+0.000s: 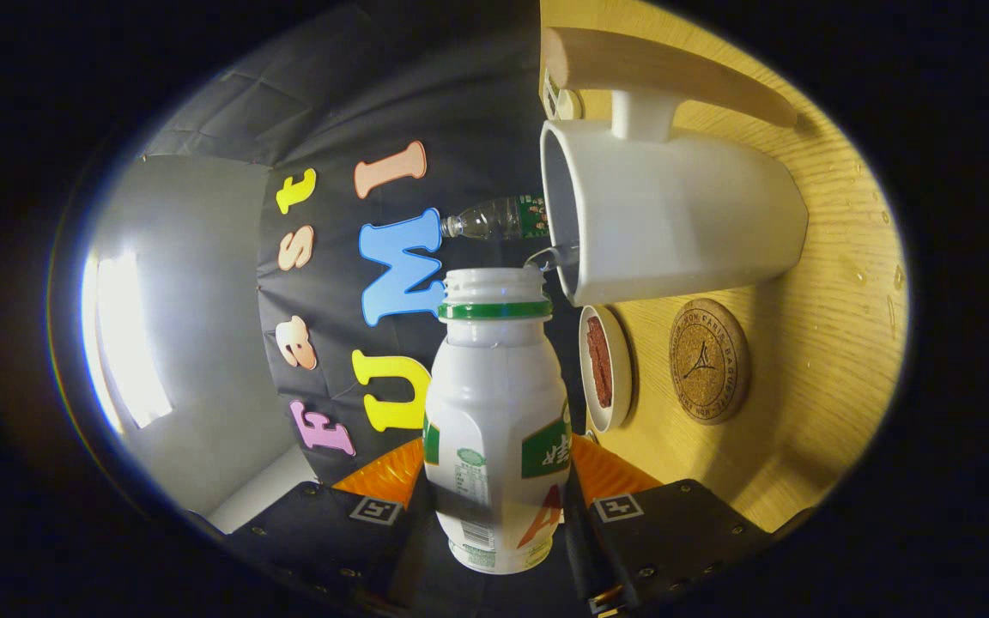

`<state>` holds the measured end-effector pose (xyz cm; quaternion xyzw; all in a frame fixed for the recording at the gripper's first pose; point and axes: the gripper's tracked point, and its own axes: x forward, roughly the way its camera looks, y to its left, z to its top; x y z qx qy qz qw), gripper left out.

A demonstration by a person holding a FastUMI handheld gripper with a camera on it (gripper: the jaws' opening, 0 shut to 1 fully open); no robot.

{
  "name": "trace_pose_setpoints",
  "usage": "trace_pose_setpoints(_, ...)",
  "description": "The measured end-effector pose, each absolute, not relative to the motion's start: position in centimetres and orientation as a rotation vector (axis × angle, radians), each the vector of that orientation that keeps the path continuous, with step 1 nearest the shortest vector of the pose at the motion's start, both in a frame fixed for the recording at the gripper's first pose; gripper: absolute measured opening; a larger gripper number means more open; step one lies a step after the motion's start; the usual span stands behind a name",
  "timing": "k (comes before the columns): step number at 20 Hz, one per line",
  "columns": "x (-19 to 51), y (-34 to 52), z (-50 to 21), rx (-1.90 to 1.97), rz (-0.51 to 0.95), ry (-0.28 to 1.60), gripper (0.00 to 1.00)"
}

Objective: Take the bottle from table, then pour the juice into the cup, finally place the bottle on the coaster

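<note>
Jaws clamp bottle, coaster lettering unreadable

uncapped white bottle tipped toward white cup

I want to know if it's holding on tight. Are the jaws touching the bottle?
Touching. In the gripper view the white bottle sits between the two jaws of the gripper, and both press against its sides, one on each side, with no gap showing.
</note>
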<state>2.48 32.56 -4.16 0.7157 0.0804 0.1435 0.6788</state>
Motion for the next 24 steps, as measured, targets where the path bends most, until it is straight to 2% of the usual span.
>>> trace_pose_setpoints(24, 2.68, 32.65, -3.68, 1.666, 0.344, 0.136, 0.66)
